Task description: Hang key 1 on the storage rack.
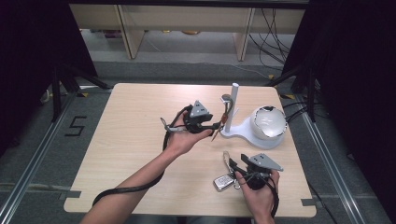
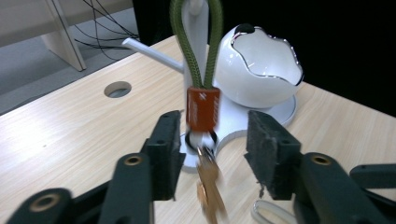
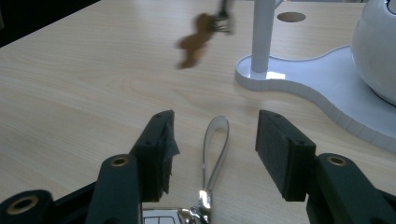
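open jaws, key fob strap [image 3: 216,149] between

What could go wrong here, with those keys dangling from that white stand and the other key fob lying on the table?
The keys on the green loop look blurred, likely swinging; they could knock the left hand-held gripper, whose jaws stand open around them without pressing.

The loop hangs over a peg of the white stand; a tug might slip it off or tip the stand.

The right hand-held gripper stands open over the fob's strap; closing there might catch only the thin strap, leaving the car key fob dangling.
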Tool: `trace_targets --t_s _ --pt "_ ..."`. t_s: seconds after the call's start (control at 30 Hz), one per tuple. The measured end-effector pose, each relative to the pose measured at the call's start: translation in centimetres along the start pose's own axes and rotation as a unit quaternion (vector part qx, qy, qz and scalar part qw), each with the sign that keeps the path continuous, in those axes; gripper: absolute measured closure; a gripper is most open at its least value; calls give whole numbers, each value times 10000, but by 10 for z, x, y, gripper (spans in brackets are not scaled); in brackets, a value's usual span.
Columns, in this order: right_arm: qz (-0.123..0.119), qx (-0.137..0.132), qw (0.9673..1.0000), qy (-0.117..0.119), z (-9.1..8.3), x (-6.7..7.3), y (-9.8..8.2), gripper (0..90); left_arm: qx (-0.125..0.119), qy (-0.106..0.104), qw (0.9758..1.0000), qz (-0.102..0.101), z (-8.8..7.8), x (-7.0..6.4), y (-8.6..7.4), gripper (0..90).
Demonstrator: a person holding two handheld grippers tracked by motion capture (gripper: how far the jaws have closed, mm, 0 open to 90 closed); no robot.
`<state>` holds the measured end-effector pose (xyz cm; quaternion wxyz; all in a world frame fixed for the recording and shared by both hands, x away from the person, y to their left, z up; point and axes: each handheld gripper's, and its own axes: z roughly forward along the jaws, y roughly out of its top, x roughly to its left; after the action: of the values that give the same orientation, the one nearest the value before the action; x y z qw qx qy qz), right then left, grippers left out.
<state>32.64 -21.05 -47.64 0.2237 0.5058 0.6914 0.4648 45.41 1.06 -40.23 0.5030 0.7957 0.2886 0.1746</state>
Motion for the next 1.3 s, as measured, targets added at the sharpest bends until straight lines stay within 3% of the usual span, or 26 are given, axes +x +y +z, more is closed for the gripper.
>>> trace_targets --t_s 0.1,0.2,0.23,0.37,0.4,0.43,0.5,0.53,0.57,0.6,0.63,0.73,0.77,0.8,0.9,0.97,1.0,1.17,1.3 --pt "-76 -17 10000 6 0 -2 0 477 10 33 10000 51 -6 2 -2 491" --pt "34 2 10000 -25 -1 0 1 479 46 53 10000 54 -19 6 -7 445" --pt "-105 48 9999 -53 -2 -3 2 481 78 69 9999 99 -25 9 -10 423" --pt "-46 78 9999 -56 -3 -6 4 512 172 289 9993 172 -54 18 -28 381" --pt "216 91 9997 -60 -4 -3 4 519 195 332 9992 126 -61 21 -34 374" --pt "20 118 9999 -120 -4 -8 6 528 218 362 9990 120 -69 24 -40 369" --pt "134 195 9997 -109 -6 -10 7 550 172 433 9989 -1 -82 29 -54 365" --pt "220 252 9993 -136 -6 -13 8 569 166 518 9985 -116 -95 34 -69 362" --pt "220 252 9993 -136 -6 -13 8 569 166 518 9985 -116 -95 34 -69 361" --pt "256 343 9989 -165 -6 -15 9 583 170 596 9978 -234 -108 40 -84 359" --pt "256 343 9989 -165 -6 -15 9 583 170 596 9978 -234 -108 40 -84 358" --pt "260 515 9981 -238 -6 -16 10 595 137 777 9958 -456 -127 49 -106 356" --pt "156 539 9980 -277 -3 -18 10 597 115 818 9952 -516 -131 50 -110 355" --pt "149 711 9969 -302 -4 -17 11 597 88 936 9937 -608 -141 53 -120 354" --pt "152 753 9966 -315 -2 -17 11 597 41 991 9923 -747 -148 54 -128 353" --pt "205 852 9954 -375 -1 -18 11 597 -71 952 9906 -975 -153 53 -134 353" --pt "277 934 9943 -430 -3 -18 13 596 -125 1014 9896 -1012 -156 51 -138 350" --pt "307 912 9944 -438 -5 -18 16 585 -180 974 9888 -1115 -156 48 -144 349" --pt "190 935 9943 -467 -6 -16 22 571 -166 1003 9879 -1172 -155 46 -149 349"
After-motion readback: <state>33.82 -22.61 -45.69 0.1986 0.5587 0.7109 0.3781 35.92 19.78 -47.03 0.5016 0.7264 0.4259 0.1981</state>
